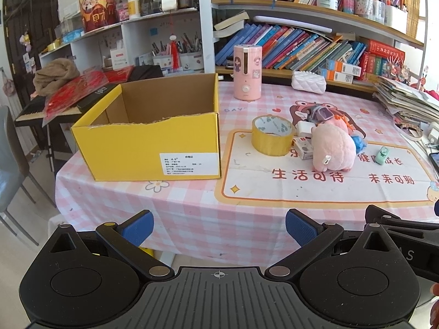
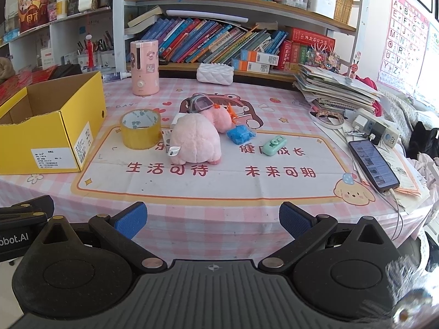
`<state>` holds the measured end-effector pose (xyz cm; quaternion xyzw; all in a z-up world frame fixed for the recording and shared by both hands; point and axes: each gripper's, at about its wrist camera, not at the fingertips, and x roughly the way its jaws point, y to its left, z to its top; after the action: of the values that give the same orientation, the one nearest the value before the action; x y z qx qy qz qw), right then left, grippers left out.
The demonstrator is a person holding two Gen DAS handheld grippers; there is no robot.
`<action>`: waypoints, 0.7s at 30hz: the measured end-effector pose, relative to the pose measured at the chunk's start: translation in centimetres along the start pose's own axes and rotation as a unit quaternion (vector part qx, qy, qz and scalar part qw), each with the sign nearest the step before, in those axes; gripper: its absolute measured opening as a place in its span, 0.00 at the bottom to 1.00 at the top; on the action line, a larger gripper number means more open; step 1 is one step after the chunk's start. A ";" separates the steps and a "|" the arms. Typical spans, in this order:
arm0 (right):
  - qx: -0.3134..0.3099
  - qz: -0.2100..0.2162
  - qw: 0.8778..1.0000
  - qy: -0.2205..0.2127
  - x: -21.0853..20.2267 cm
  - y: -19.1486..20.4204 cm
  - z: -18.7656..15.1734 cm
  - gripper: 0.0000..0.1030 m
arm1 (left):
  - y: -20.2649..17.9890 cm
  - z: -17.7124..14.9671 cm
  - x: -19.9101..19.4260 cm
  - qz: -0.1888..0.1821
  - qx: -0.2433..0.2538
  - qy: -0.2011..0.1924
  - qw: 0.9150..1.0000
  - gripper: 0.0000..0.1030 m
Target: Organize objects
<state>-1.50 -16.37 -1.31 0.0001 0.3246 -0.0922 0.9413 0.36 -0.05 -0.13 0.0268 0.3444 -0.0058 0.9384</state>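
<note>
Hovering grippers, open box, clutter on the desk

Hovering at the near edge of the desk, the left gripper and the right gripper both have their blue-padded fingers spread wide with nothing between them. They sit side by side, clear of every object.

Beyond the left gripper stands a yellow cardboard box, open at the top, its front rim torn. The part of its brown interior that shows holds nothing; the floor of the box is hidden behind the front wall.

Just right of the box a roll of yellow tape stands on its edge face. Touching it on the right is a small white carton, partly tucked under a pink plush toy. Behind the plush lie a second, smaller pink toy and a purple-grey item I cannot identify. A blue wrapped object sits beside the plush, and a mint-green gadget lies near it, apart.

A pink cylindrical appliance stands upright at the back of the desk.
</note>
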 end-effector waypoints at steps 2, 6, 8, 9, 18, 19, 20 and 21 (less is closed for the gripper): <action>0.001 -0.001 1.000 0.001 0.0 -0.1 0.1 1.00 | 0.0 0.1 0.0 -0.001 0.001 0.000 1.000 1.00; 0.001 -0.001 1.000 0.001 0.0 -0.1 0.1 1.00 | 0.0 0.1 0.0 -0.001 0.001 0.000 1.000 1.00; 0.001 -0.001 1.000 0.001 0.0 -0.1 0.1 1.00 | -0.1 0.1 0.0 -0.001 0.002 0.000 1.000 1.00; 0.001 0.000 1.000 0.001 0.0 -0.1 0.1 1.00 | -0.1 0.1 0.0 -0.001 0.001 0.000 1.000 1.00; 0.003 -0.003 1.000 0.002 0.2 -0.3 0.0 1.00 | -0.3 0.2 0.3 -0.004 0.004 0.001 1.000 1.00; 0.003 -0.004 1.000 0.003 0.2 -0.3 0.1 1.00 | -0.3 0.2 0.3 -0.004 0.004 0.001 1.000 1.00; 0.003 -0.004 1.000 0.003 0.2 -0.3 0.1 1.00 | -0.3 0.3 0.4 -0.005 0.004 0.002 1.000 1.00; 0.003 -0.004 1.000 0.004 0.3 -0.4 0.1 1.00 | -0.3 0.3 0.5 -0.005 0.004 0.003 1.000 1.00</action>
<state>-1.31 -16.80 -1.40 0.0019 0.3278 -0.0973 0.9397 0.91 -0.40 -0.21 0.0284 0.3472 -0.0120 0.9373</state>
